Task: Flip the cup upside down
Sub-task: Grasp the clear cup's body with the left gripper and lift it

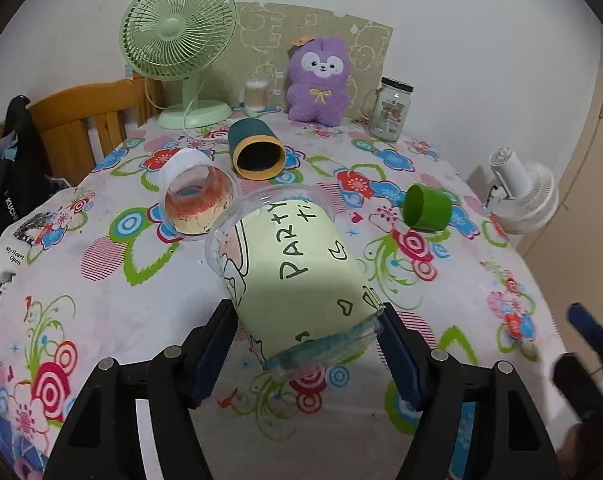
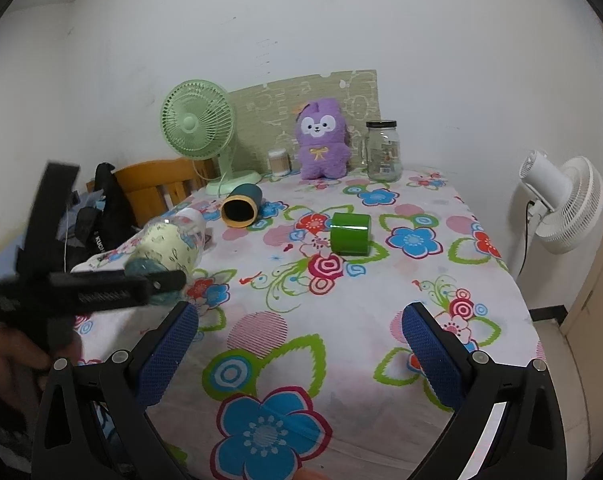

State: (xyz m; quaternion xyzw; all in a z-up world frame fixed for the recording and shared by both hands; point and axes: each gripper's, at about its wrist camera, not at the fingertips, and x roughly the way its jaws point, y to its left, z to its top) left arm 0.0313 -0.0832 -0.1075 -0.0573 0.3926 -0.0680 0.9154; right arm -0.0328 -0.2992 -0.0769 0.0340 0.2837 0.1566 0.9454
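My left gripper is shut on a clear plastic cup with a pale green "PARTY" sleeve. The pads grip its base end and hold it tilted on its side above the flowered tablecloth, mouth pointing away. The same cup shows at the left of the right wrist view, held by the blurred left gripper. My right gripper is open and empty above the front of the table. Part of it shows blurred at the right edge of the left wrist view.
Lying on their sides: a clear cup with an orange pattern, a teal cup with a yellow rim, a green cup. At the back stand a green fan, purple plush, glass jar. A white fan stands right.
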